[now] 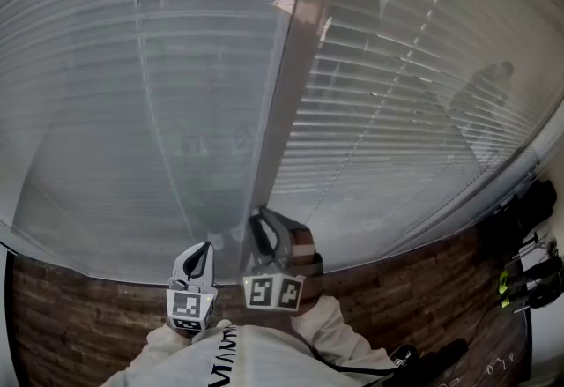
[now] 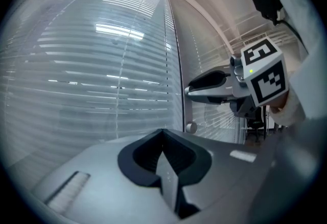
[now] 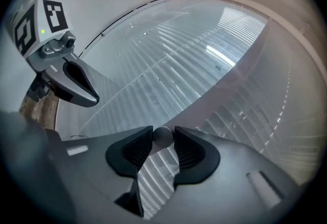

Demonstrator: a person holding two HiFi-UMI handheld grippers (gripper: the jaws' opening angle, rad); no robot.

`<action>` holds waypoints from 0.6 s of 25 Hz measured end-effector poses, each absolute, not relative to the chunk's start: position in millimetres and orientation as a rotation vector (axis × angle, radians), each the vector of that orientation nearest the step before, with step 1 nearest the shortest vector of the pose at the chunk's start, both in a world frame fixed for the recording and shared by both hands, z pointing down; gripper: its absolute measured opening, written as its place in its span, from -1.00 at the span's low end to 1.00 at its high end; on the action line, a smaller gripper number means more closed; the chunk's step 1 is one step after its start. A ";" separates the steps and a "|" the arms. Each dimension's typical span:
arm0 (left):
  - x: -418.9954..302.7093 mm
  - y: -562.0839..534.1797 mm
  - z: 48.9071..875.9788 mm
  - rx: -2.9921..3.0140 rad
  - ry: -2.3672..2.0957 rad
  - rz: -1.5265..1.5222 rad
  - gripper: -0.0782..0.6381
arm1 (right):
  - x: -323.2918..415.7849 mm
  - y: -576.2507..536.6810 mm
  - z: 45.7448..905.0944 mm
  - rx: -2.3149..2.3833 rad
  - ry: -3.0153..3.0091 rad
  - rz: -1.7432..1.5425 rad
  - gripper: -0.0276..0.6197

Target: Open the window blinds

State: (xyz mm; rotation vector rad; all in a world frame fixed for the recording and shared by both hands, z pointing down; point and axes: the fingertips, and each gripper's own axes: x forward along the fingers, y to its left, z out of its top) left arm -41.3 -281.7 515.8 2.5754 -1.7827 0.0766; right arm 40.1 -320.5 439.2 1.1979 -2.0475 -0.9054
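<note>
Grey slats of the window blinds (image 1: 159,112) fill the head view and appear mostly closed, so I judge the task barely begun. The thin tilt wand (image 2: 181,54) hangs down the middle of the left gripper view and ends in a round knob (image 3: 163,136). The right gripper (image 2: 191,90) has its jaws drawn in on that lower end, and at centre frame in its own view the pads press on the knob. The left gripper (image 2: 162,141), at lower centre, is closed with nothing in it (idle, I judge). To twist well, keep the grip firm and roll the wrist about the wand's own axis. Avoid pulling sideways, or the knob may slip out.
</note>
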 end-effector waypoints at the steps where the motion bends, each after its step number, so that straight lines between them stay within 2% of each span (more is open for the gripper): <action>1: -40.9 -281.9 515.5 2.576 -1.782 0.076 -0.78 | 40.0 -320.3 439.1 1.201 -2.052 -0.901 -0.56; 7: -39.3 -283.9 516.5 2.579 -1.781 0.082 -0.78 | 41.6 -321.4 436.3 1.264 -2.176 -0.777 -0.56; 15: -41.1 -282.9 516.9 2.573 -1.786 0.086 -0.78 | 48.0 -324.5 431.6 1.421 -2.441 -0.430 -0.55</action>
